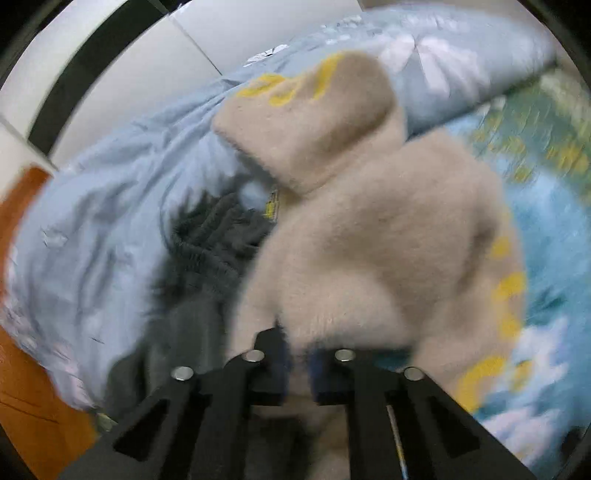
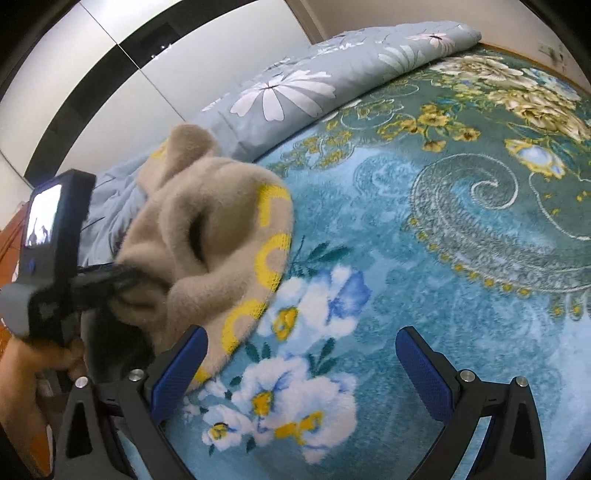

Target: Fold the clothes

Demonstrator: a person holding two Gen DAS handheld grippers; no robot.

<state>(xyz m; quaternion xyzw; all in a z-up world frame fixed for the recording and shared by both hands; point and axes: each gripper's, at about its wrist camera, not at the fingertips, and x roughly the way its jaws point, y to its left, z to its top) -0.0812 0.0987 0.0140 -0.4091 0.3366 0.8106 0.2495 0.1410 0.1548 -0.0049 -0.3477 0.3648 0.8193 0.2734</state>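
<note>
A bed [image 2: 424,258] fills most of both views, covered by a plush teal blanket [image 2: 461,206] printed with white and blue flowers, yellow blossoms and pale scrolls. Along its far left side lies a bunched light-blue quilt [image 2: 288,92] with large white daisies. Behind the bed stands a wall of white panels [image 2: 122,29] split by a dark glossy strip [image 2: 99,70]. At the near left edge, orange-brown wood [image 1: 26,387] shows. The light is soft and even.
</note>
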